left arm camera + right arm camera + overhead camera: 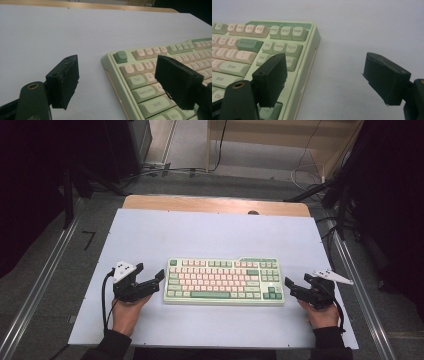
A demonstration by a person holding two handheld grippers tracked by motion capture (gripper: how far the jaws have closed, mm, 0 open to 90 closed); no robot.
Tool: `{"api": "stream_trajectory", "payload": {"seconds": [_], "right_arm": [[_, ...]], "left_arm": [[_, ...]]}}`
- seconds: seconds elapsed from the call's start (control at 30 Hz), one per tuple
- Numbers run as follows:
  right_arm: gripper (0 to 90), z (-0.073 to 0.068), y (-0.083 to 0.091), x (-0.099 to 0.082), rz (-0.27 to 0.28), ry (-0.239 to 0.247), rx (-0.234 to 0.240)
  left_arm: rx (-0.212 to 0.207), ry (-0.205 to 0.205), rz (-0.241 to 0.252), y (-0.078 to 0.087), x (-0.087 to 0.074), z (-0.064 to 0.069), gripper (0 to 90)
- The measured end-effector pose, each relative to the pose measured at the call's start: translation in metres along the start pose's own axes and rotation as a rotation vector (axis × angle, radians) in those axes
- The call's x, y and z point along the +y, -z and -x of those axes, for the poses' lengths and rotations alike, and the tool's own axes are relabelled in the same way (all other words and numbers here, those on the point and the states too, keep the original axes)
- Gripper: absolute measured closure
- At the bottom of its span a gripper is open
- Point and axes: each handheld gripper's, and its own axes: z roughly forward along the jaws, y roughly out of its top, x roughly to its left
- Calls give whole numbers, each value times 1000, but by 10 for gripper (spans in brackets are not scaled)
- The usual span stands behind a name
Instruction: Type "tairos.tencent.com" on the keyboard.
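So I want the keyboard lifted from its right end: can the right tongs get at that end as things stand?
Probably yes. The right tongs stand open right beside the keyboard, one jaw over its right edge, and nothing lies between them on the white table.

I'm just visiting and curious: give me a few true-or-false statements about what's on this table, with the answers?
1. The green and pink keyboard lies flat between the two tongs. True.
2. The left tongs are clamped shut on a keycap. False: their jaws stand open, with nothing gripped.
3. The right tongs are open, beside the keyboard's right end. True.
4. The keyboard rests on bare wood. False: it lies on a pale lilac sheet that covers the wooden table.
5. A hand holds each pair of tongs. True.
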Motion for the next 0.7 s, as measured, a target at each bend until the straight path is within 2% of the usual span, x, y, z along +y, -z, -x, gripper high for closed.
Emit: {"api": "stream_trajectory", "payload": {"seconds": [0.1,0.2,0.23,0.27,0.43,0.57,0.7], "right_arm": [[175,1,-1,0,-1,-2,1],[175,0,-1,0,-5,-1,-1],[175,-1,-1,0,-6,-3,-2],[175,-1,-2,0,-6,1,-1],[175,-1,-2,0,-9,2,-4],[175,-1,-2,0,-9,1,-5],[176,-1,-2,0,-7,2,-3]], "left_arm": [[-17,-16,-9,-5,1,7,237],[-64,-27,-27,-12,3,13,261],[-64,-27,-27,-12,3,13,264],[-94,-40,-43,-16,4,18,283],[-126,-73,-56,-28,6,32,319],[-138,-72,-55,-35,7,40,321],[-152,-52,-47,-41,10,44,330]]}}
